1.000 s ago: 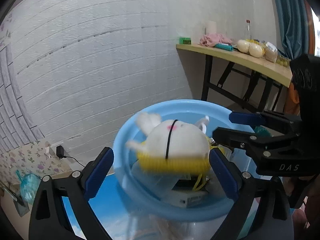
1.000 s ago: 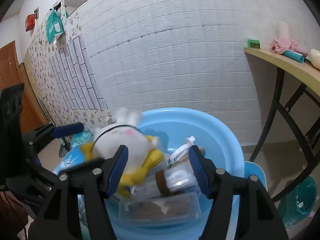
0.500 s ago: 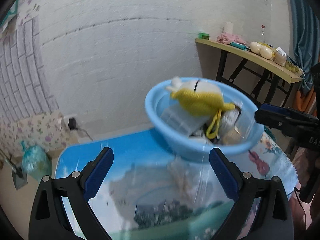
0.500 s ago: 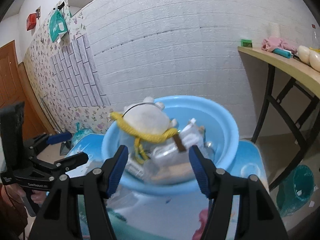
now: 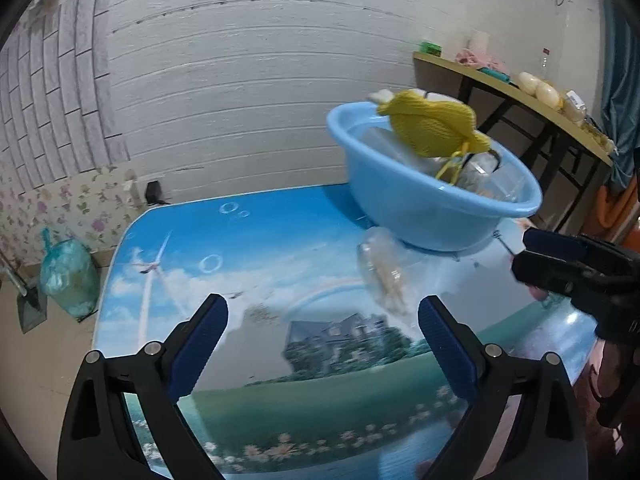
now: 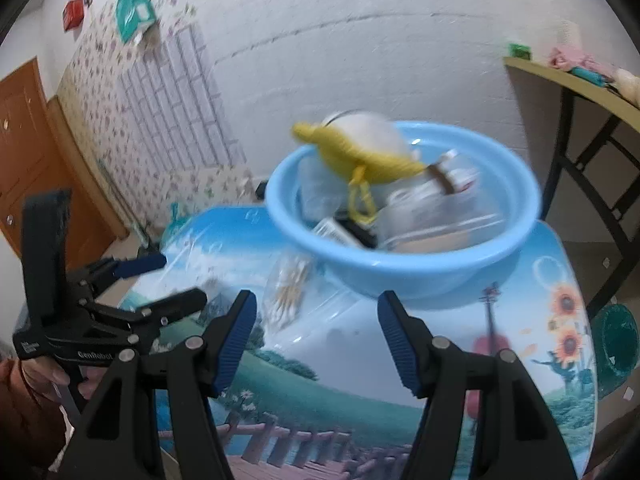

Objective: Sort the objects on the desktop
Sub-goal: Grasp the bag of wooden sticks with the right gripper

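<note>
Door (image 6: 24, 152) in R view only, shovel (image 5: 28, 304) L

lt blue basin (image 5: 420, 216), yellow knit toy (image 5: 432, 130), scenic-print table (image 5: 248, 248)

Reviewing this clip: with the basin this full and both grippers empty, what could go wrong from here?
1. The plush toy sits piled above the blue basin's rim and may tumble out.
2. The clear bag of swabs lies against the basin; reaching for either may drag the other.
</note>
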Available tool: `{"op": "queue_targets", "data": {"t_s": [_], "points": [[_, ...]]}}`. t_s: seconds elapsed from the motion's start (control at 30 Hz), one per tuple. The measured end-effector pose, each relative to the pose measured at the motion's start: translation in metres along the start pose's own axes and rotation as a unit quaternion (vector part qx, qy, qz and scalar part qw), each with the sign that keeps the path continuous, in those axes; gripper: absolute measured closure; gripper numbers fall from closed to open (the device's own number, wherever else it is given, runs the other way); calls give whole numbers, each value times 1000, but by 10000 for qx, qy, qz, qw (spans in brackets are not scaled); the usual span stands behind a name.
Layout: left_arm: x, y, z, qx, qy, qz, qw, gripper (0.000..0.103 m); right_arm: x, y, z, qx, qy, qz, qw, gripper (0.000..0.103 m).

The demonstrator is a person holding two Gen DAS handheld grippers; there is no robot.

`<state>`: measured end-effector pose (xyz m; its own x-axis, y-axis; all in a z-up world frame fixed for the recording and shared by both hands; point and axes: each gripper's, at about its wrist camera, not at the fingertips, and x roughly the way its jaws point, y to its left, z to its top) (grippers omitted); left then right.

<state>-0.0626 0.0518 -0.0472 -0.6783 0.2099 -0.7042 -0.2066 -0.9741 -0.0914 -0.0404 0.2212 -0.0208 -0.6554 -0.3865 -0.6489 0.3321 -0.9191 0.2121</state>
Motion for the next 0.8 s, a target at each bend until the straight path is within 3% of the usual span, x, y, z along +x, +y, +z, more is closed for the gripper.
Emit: {"op": "queue_targets", "data": {"t_s": [0.07,0.3,0.43,0.8], "points": [[3,7,-2,-70,71,-31,9999,16,13,8,-2,-65,156,57,9998,40],[6,23,-6,-208,141,-212,9995,16,58,23,-1,-157,570,149,9981,40],[11,28,-5,-133,196,-68,9997,10,83,29,3,-223,771,25,9968,40],[21,40,-6,-163,304,-181,9992,9,116,35,2,-315,1132,-322,9925,41]]}}
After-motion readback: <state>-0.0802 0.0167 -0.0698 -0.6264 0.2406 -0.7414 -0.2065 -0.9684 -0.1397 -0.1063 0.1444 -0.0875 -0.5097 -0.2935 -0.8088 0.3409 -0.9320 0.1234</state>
